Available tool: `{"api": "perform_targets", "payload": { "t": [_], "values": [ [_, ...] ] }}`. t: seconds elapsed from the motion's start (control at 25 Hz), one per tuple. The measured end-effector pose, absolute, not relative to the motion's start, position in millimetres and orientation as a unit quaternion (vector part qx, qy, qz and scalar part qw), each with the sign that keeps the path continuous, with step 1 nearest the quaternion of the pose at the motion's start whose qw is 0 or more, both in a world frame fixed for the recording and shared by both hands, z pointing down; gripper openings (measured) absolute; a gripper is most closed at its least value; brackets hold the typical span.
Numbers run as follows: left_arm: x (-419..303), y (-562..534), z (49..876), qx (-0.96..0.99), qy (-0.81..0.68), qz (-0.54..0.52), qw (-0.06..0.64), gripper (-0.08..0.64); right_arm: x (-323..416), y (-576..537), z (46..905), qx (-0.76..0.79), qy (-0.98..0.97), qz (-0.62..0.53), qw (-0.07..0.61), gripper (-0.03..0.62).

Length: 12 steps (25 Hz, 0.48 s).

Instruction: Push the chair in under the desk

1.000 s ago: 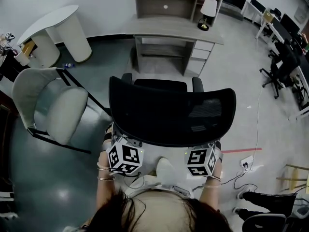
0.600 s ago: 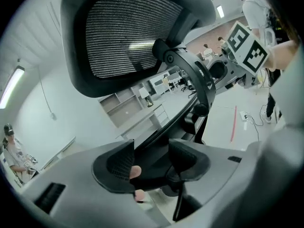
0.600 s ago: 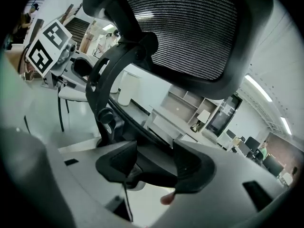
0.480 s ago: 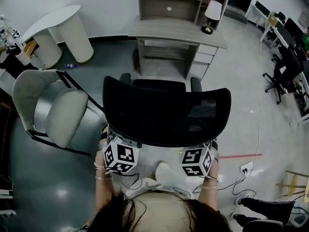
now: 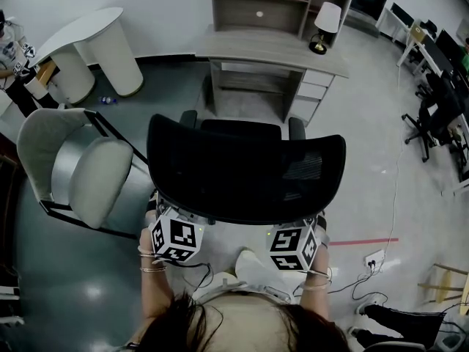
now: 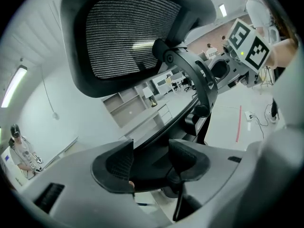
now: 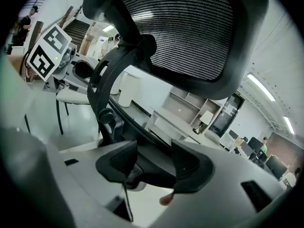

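Now | left gripper [image 6: 151,156], right gripper [image 7: 154,158] clamp chair [image 5: 245,167] rim | head view: fingers [image 6: 116,161] hidden

Head view overhead; gripper views low behind same chair [image 5: 245,171]

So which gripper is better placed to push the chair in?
Neither alone: left gripper and right gripper each grip the chair at its back rim, one per side, with the desk straight ahead.

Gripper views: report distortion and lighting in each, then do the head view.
Left gripper view: heavy fisheye with black corners; the chair balloons overhead and a ceiling strip light looks bowed. Right gripper view: same warp and dark rim, with the bright ceiling showing through the mesh. Head view: even light, milder bend, a pale sheen on the dark floor.
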State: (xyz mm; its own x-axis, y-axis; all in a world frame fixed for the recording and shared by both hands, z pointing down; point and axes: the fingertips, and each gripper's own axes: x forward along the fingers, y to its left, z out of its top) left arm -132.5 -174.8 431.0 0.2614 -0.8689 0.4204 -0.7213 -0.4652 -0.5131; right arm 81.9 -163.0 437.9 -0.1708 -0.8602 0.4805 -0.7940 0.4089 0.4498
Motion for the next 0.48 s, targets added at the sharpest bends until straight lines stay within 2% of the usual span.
{"api": "perform_targets", "payload": {
  "t": [0.48],
  "values": [
    [-135, -200, 429, -0.787, 0.504, -0.340, 0.099, 0.227, 77, -188, 436, 0.538, -0.770, -0.043, 0.339, 0.224]
  ]
}}
